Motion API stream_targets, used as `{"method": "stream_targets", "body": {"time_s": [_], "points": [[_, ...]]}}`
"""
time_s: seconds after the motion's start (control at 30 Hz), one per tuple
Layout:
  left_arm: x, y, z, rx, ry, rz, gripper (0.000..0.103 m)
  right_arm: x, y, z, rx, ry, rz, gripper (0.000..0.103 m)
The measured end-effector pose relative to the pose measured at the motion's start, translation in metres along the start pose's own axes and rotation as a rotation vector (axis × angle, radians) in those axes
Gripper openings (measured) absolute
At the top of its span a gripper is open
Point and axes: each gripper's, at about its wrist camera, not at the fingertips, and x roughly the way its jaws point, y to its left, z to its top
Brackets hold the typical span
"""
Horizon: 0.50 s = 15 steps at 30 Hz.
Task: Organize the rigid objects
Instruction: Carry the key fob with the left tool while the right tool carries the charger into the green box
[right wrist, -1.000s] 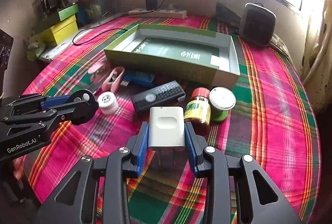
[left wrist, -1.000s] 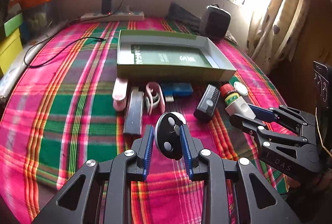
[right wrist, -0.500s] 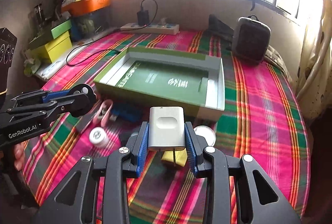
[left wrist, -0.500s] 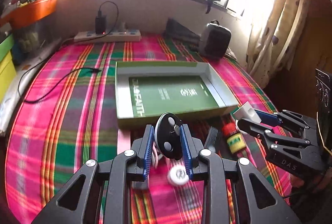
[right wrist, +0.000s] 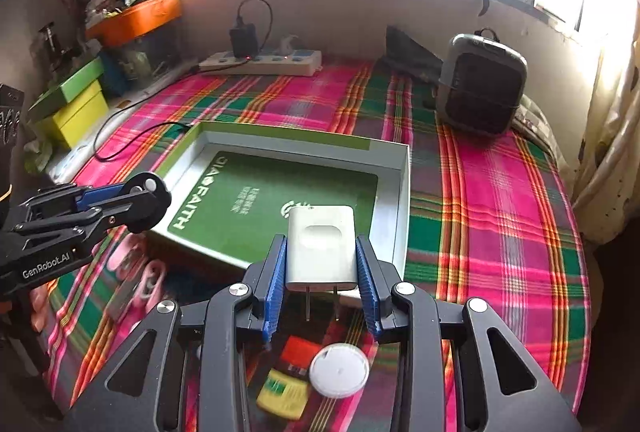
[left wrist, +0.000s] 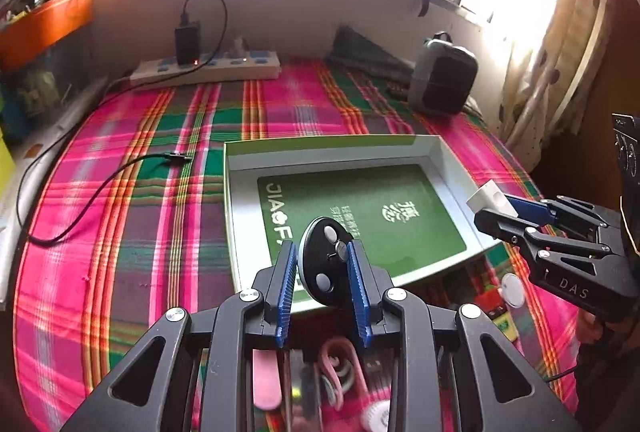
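Note:
My left gripper (left wrist: 323, 266) is shut on a black oval disc (left wrist: 324, 264) with white buttons, held over the near edge of the shallow green box (left wrist: 236, 176). My right gripper (right wrist: 322, 264) is shut on a white plug adapter (right wrist: 321, 246), prongs pointing down, above the box's (right wrist: 402, 192) near right corner. In the left wrist view the right gripper (left wrist: 494, 208) with the adapter (left wrist: 486, 198) hovers at the box's right wall. In the right wrist view the left gripper (right wrist: 150, 198) hangs at the box's left side.
Below the grippers on the plaid cloth lie pink items (left wrist: 266, 378), a white round lid (right wrist: 339, 370) and a yellow-labelled bottle (right wrist: 284, 392). At the back stand a power strip (left wrist: 208, 70) with a black charger and a dark heater (left wrist: 444, 80). A black cable (left wrist: 100, 188) trails left.
Both grippers moved forward and slightly up, from above the loose items to over the green box's near edge. Each keeps hold of its object.

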Motion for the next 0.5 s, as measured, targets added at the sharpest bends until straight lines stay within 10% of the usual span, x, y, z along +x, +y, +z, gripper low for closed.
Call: {"method": "stream_targets", "body": {"time_s": [0.5], "points": [[0.041,0.009,0.006,-0.010,0.071,0.022,0.025,0.053,-0.014,0.012,0.014,0.094,-0.004,0.035]]}}
